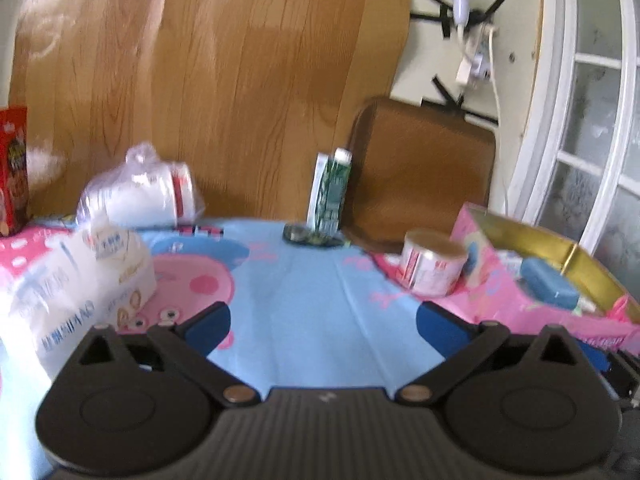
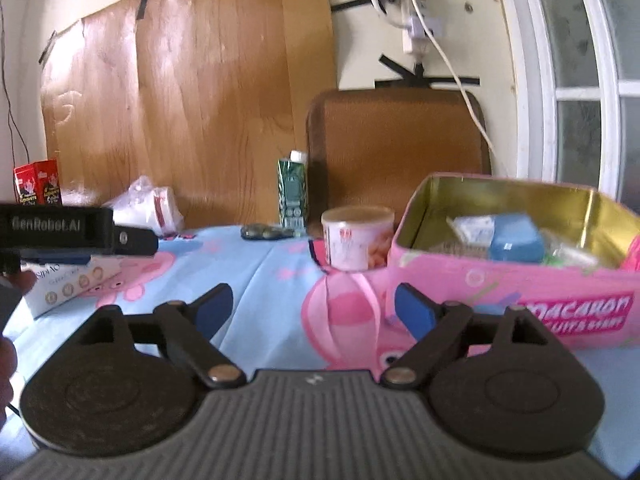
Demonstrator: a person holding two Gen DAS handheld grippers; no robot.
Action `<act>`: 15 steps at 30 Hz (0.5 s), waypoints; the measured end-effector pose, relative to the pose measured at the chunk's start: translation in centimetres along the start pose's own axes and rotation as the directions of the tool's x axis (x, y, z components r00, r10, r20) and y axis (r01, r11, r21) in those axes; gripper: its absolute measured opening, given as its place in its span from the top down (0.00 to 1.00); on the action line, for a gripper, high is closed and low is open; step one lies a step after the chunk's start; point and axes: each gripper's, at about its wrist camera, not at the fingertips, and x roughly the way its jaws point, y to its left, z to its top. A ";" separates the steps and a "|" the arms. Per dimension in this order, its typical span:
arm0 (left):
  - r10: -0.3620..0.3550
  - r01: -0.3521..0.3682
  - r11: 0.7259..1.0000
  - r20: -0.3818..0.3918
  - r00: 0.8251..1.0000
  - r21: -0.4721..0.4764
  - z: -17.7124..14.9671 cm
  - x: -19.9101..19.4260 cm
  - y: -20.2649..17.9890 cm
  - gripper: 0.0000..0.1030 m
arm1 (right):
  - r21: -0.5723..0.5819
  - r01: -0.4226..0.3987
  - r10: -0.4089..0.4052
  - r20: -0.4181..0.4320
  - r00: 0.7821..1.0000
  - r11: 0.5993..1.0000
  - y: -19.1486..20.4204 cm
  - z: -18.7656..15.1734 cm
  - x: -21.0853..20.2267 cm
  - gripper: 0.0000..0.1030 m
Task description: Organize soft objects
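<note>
Table [image 1: 296,280] under a glossy blue-and-pink cartoon-pig cloth, creased down the middle; wood-grain sheet taped to the wall behind, frosted window at right.

Nearest: left gripper [image 1: 323,322], blue pads spread wide, nothing between them. Right gripper [image 2: 313,306], likewise apart and empty, hanging just before the pink tin.

Left side: tissue pack [image 1: 68,280], soft white plastic wrap, pillowy, printed; it lies on the cloth just beside the left pad, not held.

Right side: pink macaron tin [image 2: 512,292], rectangular, gold-lined, lid off; holds a blue squarish block [image 2: 516,238] and crinkled wrappers.

Beside the tin: squat paper tub [image 2: 358,238], pale lid.

Farther back: bagged white cups [image 1: 140,196], a green carton [image 1: 332,192], a red box [image 1: 13,168], a brown tray [image 2: 400,148] propped on the wall.

Handling note: the tissue pack probably goes next. Grip across its short middle, squeeze gently since it will cave, lift clear of the tin's rim before lowering.
</note>
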 end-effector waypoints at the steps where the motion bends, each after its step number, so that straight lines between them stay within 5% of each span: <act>1: -0.002 0.002 1.000 0.007 1.000 -0.001 0.3 -0.4 -0.3 0.00 | -0.003 -0.007 0.007 0.003 1.000 1.000 -0.1 0.2 -0.2 0.13; 8: -0.010 0.010 1.000 -0.016 1.000 0.012 1.5 -2.0 -2.7 0.00 | 0.001 -0.058 0.058 0.023 0.998 0.998 -0.4 0.8 -2.8 0.08; 15: -0.018 0.020 0.990 -0.017 1.000 0.138 1.8 -3.1 -8.4 0.00 | 0.053 0.050 -0.051 0.018 0.999 0.997 -2.9 -0.5 -6.1 0.07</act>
